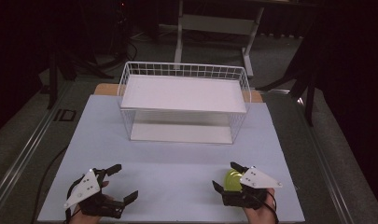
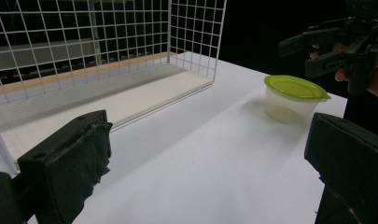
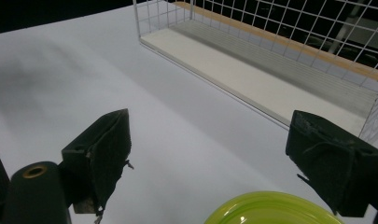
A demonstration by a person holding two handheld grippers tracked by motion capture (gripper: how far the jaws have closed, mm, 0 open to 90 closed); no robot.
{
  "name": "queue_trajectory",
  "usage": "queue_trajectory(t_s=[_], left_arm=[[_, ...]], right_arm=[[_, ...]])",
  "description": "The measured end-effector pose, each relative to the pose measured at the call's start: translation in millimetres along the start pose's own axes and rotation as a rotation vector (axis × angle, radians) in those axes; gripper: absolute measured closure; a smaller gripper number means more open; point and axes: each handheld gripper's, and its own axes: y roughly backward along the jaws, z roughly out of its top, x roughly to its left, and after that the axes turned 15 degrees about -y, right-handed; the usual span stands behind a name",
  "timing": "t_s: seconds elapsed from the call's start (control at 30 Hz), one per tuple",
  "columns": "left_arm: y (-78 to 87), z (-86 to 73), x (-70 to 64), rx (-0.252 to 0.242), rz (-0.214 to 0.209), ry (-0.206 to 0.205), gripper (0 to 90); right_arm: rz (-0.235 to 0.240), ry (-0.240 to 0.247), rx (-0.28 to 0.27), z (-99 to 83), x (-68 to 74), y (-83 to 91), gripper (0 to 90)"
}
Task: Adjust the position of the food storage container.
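While left tongs (image 1: pixel 122 182) are spread over table (image 1: pixel 177 154), right tongs (image 1: pixel 224 176) are spread above green-lidded tub (image 2: pixel 294 98); clear body is seen from left gripper view.

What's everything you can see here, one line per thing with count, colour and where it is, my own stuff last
wire rack: one, white, two-level, far middle of the table
shelf boards: two, white, one per rack level
container: one, clear with a green lid, near right of the table, under the right gripper
table: one, white top
desk frame: one, white, on the floor behind
left gripper: one, black, open, near left
right gripper: one, black, open, above the container
hands: two, bottom edge
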Motion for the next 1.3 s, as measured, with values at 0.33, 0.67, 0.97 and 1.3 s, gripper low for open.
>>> queue_trajectory(t_s=[0.33,0.67,0.97,1.3], left_arm=[[-0.6,0.2,-0.1,0.000,0.002,-0.004,1.4],[0.2,-0.8,2.2,-0.005,0.020,0.016,1.4],[-2.2,-1.5,1.9,-0.001,0.014,0.016,1.4],[-3.5,-1.9,2.1,-0.003,0.011,0.024,1.4]], right_arm=[[0.063,0.016,-0.029,8.0,15.6,6.8,13.7],[0.079,0.036,-0.102,36.3,23.0,18.8,13.5],[0.023,0.011,-0.099,48.6,0.9,24.0,13.6],[-0.037,-0.041,-0.094,38.5,-25.4,31.1,13.3]])
